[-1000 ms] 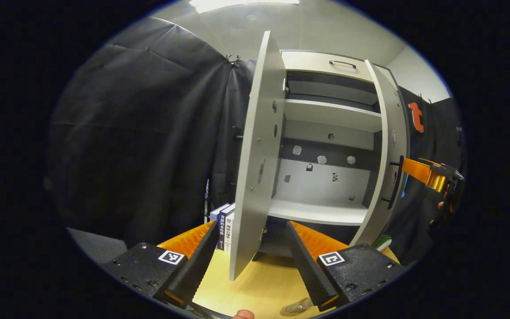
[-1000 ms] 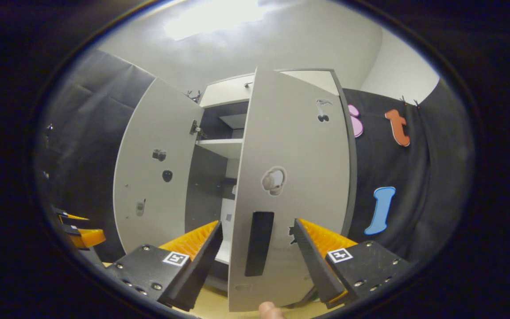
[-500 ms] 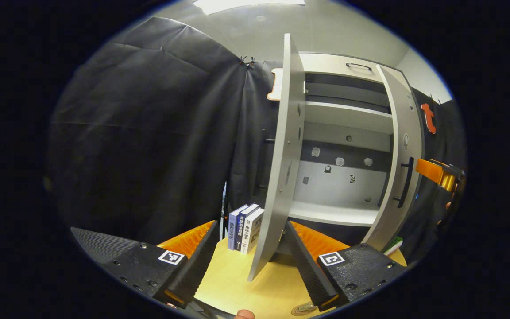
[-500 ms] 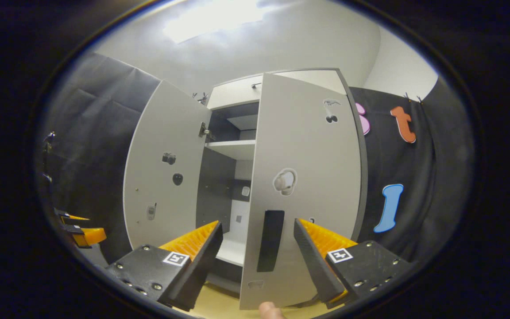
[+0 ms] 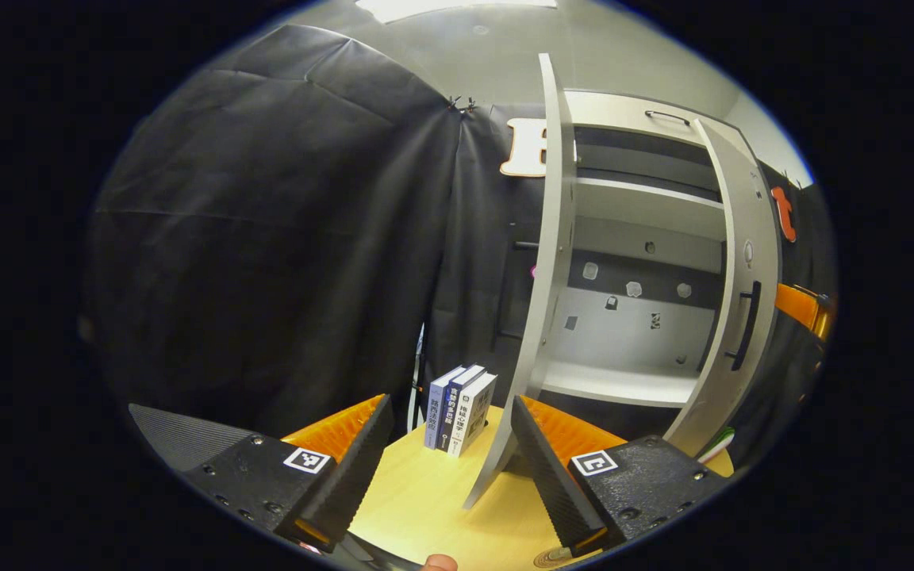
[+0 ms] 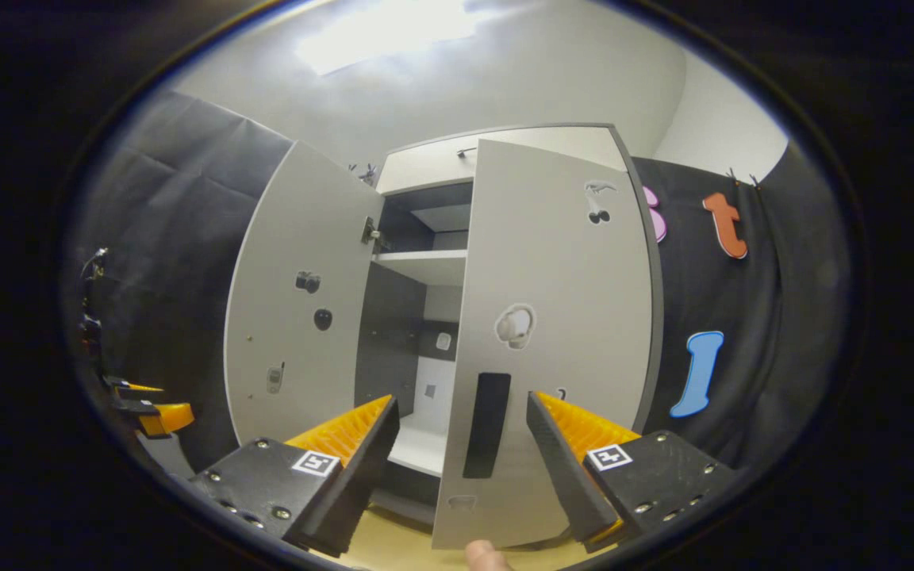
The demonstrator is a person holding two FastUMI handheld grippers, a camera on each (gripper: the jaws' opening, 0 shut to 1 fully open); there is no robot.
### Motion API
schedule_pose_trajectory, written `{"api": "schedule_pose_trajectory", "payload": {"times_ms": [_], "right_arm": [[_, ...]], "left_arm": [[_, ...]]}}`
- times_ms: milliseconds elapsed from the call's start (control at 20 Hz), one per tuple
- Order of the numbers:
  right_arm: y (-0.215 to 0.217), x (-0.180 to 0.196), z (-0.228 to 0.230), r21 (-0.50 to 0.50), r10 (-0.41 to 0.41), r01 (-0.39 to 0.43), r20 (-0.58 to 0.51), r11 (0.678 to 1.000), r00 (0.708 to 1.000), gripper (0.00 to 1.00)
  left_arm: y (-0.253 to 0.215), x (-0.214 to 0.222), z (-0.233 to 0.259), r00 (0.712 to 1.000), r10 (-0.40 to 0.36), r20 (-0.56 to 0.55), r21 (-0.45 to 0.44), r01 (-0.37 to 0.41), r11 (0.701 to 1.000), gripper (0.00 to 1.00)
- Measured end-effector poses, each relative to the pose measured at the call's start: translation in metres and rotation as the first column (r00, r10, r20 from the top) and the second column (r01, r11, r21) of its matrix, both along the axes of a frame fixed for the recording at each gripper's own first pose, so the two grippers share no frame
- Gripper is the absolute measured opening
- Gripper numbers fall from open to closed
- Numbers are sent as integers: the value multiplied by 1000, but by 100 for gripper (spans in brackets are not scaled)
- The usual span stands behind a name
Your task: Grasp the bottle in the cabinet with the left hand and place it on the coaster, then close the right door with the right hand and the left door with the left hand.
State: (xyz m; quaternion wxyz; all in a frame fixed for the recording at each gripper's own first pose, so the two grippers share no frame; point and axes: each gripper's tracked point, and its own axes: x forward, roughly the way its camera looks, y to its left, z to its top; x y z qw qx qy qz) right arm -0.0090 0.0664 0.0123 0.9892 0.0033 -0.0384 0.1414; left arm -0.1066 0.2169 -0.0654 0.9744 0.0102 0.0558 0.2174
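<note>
Clearance first: in the left gripper view your left claw stands open, fingers spread wide, and the left door shows edge-on with its lower corner just inside the right finger, close to it; you cannot tell whether they touch. Bare table lies between the fingers. The dark booth wall takes the whole left side, so free room lies there, and three books stand upright on the table just beside the door's outer face.

In the right gripper view your right claw is also open. The right door stands partly open, and its dark handle hangs vertical in the gap between the fingers, nearer the left finger; neither finger presses on it. The door's free edge lies just left of the handle. Past that edge you see the cabinet interior with one upper shelf and a pale lower shelf. The left door swings wide at the left of this view, and your left claw shows small beyond it at the far left edge.

Bottle: a small round part of it shows at the bottom edge of the left gripper view, on the table below the right finger, apart from the cabinet. You cannot make out the coaster there.

Surface and room: pale wood table, grey cabinet, dark cloth walls, lit ceiling panel overhead.
</note>
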Motion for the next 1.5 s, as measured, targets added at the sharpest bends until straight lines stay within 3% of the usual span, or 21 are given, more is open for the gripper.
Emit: {"api": "schedule_pose_trajectory", "payload": {"times_ms": [1000,1500], "right_arm": [[5,24,-10,-17,-61,61,-4,998,998,98],[16,25,-8,11,-49,49,-5,999,999,98]], "left_arm": [[19,66,-4,998,-61,7,20,61,998,95],[23,70,-2,996,-93,3,27,93,995,95]]}}
